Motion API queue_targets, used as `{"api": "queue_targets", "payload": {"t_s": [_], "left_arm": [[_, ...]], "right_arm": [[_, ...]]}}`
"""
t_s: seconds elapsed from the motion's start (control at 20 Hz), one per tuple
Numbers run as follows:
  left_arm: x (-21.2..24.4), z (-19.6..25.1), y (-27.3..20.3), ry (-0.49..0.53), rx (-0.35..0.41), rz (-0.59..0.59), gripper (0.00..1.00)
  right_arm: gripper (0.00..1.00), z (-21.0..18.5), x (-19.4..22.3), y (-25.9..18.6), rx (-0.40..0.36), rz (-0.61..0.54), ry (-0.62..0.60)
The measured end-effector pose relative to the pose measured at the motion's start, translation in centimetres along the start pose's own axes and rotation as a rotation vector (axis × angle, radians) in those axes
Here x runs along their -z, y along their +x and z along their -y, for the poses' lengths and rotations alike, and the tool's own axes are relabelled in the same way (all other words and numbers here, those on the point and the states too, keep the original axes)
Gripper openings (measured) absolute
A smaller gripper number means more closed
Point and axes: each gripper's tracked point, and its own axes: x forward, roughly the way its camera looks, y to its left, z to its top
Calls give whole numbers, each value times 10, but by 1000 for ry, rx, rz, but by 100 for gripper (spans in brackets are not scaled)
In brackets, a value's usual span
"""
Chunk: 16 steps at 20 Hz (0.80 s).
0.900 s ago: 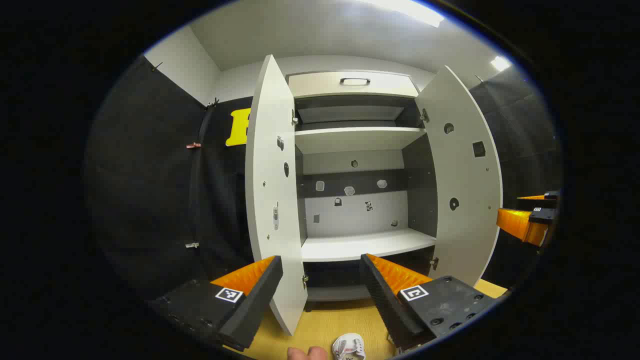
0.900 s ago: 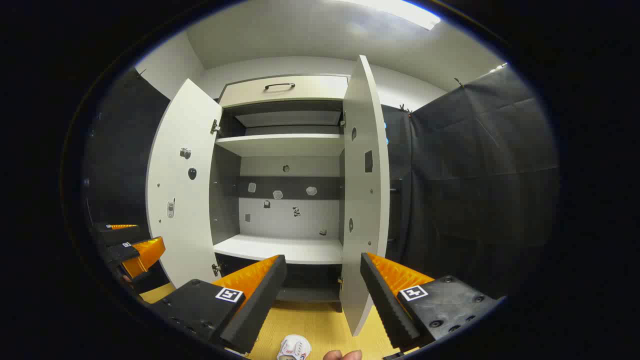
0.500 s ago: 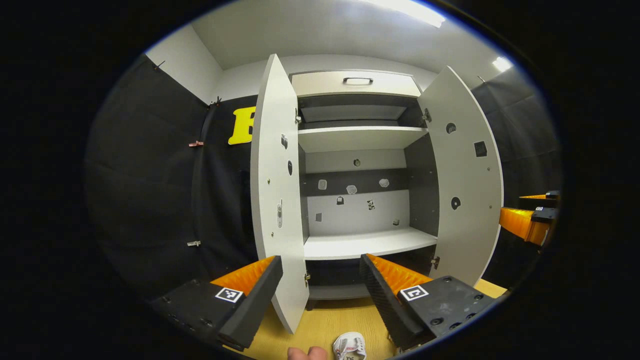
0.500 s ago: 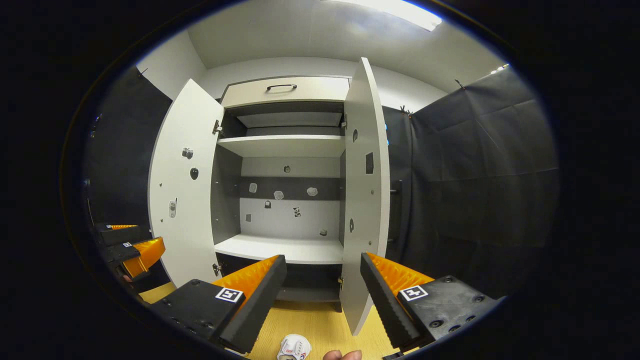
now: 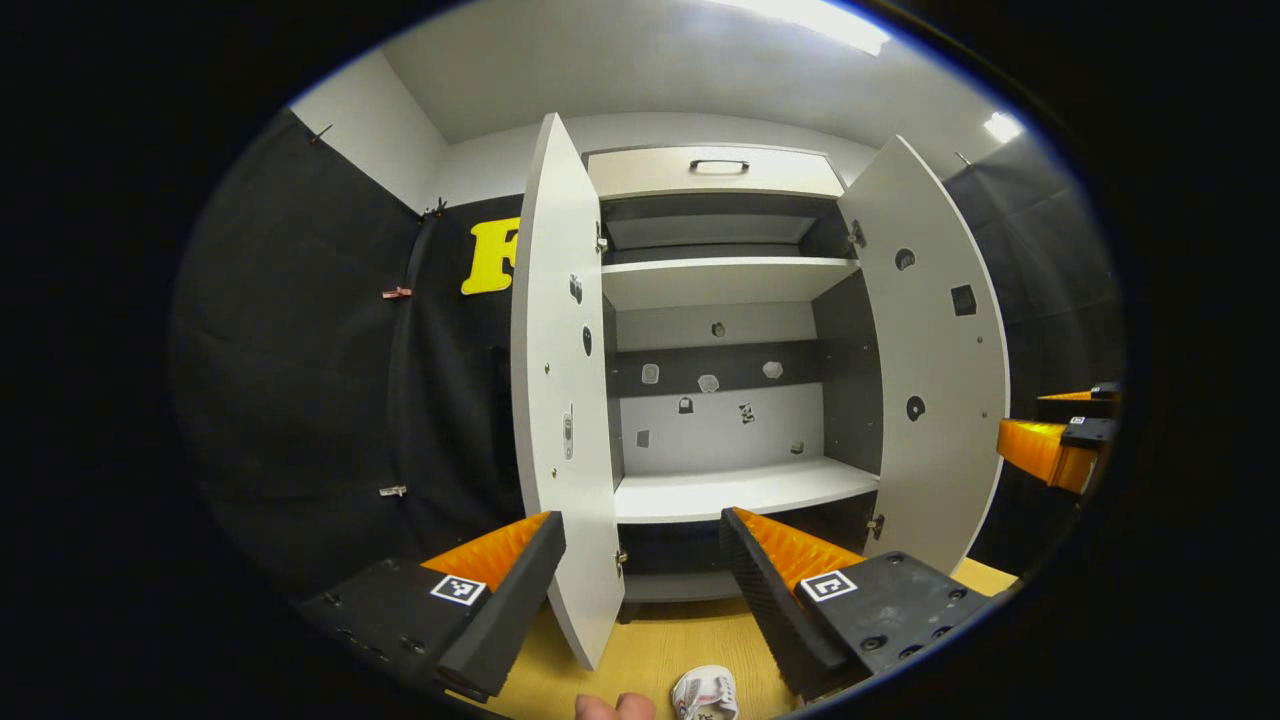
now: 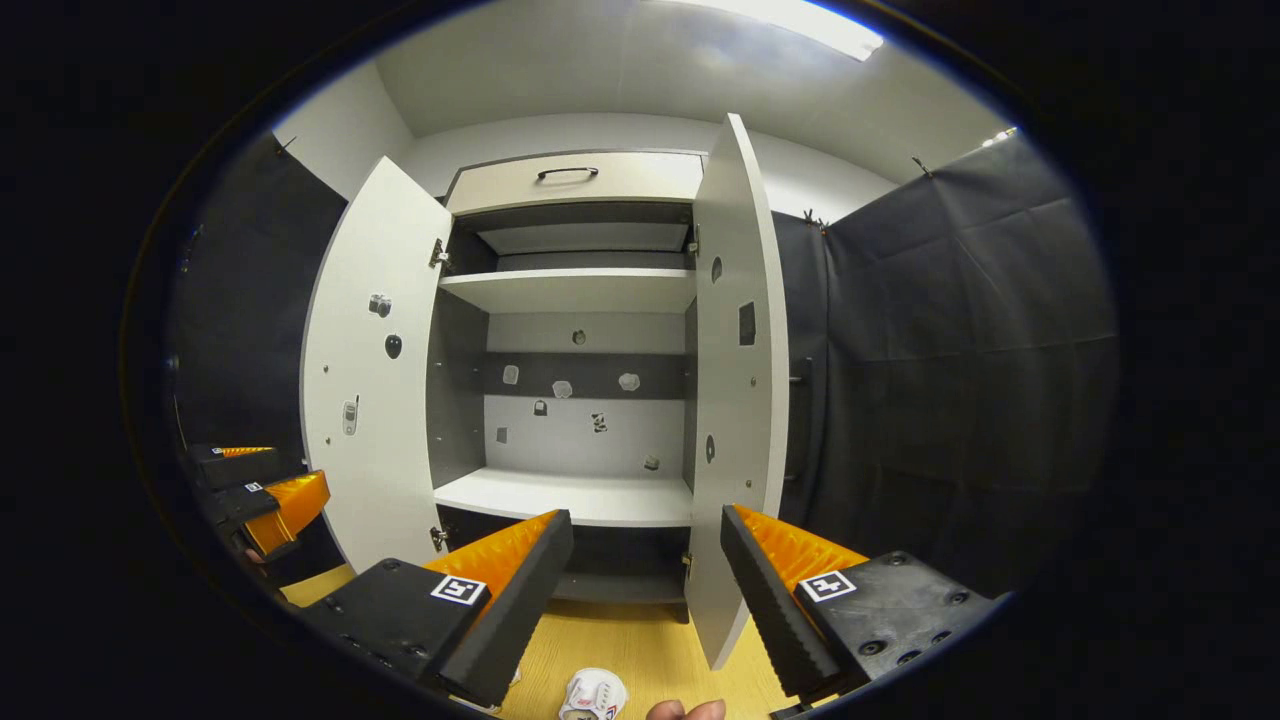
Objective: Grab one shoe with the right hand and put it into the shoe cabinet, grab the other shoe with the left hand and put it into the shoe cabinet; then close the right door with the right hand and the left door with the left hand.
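Observation:
The white shoe cabinet (image 5: 740, 488) stands ahead with both doors swung wide, and its shelves hold nothing. In the left gripper view its left door (image 5: 565, 400) is close in front and its right door (image 5: 935, 370) is farther off. My left gripper (image 5: 640, 516) is open and holds nothing. A white shoe (image 5: 705, 692) lies on the wooden floor just below it. My right gripper (image 6: 645, 513) is open too, with a white shoe (image 6: 593, 693) on the floor beneath. The cabinet's right door (image 6: 735, 400) stands straight ahead of it, and the left door (image 6: 365, 380) is farther left.
Black cloth walls close in on both sides of the cabinet. A drawer with a dark handle (image 5: 718, 166) tops it. The right gripper (image 5: 1060, 420) shows at the far right edge, the left gripper (image 6: 262, 478) at the far left. A fingertip (image 5: 615, 706) pokes in at the bottom.
Both views have shifted slightly, so the cabinet sits a little more to the right and lower. Both grippers stay open, and the shoes lie where they were.

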Motion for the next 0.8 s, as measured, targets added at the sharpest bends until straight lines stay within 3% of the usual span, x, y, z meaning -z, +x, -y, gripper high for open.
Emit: {"api": "queue_targets", "payload": {"t_s": [0.3,0.8], "left_arm": [[6,-8,5,18,-19,8,98],[44,-22,-2,58,-60,-48,98]], "right_arm": [[98,-26,80,-15,-52,-193,39],[99,-74,303,-80,-100,-666,140]]}}
